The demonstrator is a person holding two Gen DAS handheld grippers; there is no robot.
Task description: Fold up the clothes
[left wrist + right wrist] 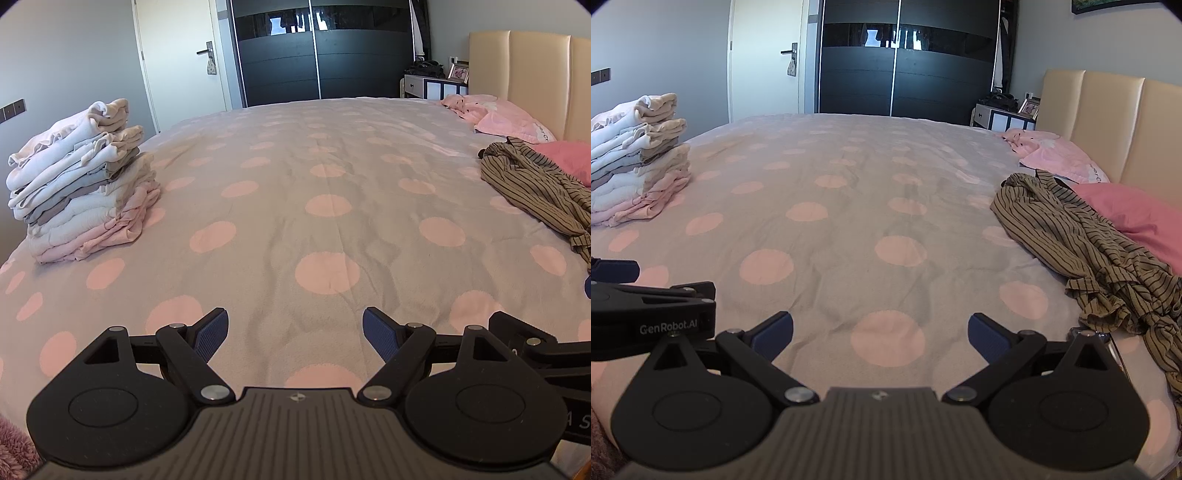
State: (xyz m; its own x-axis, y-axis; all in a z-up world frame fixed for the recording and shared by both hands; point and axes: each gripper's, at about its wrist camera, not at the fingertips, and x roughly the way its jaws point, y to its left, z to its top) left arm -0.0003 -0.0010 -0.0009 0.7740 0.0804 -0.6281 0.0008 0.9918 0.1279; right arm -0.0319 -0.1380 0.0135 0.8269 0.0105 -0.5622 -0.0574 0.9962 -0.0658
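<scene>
A crumpled olive garment with dark stripes (1082,251) lies on the right side of the bed, also at the right edge of the left wrist view (543,192). A tall stack of folded white, beige and pink clothes (81,181) stands at the bed's left side (639,158). My left gripper (295,334) hovers open over the bedspread, nothing between its blue pads. My right gripper (880,338) is open too, wide, empty, with the striped garment off to its right. The left gripper's body (650,314) shows at the left of the right wrist view.
The bed carries a grey spread with pink dots (295,184). Pink pillows (1060,155) lie against a beige headboard (1108,110) on the right. A dark sliding wardrobe (325,48), a white door (181,55) and a nightstand (436,85) stand beyond the bed.
</scene>
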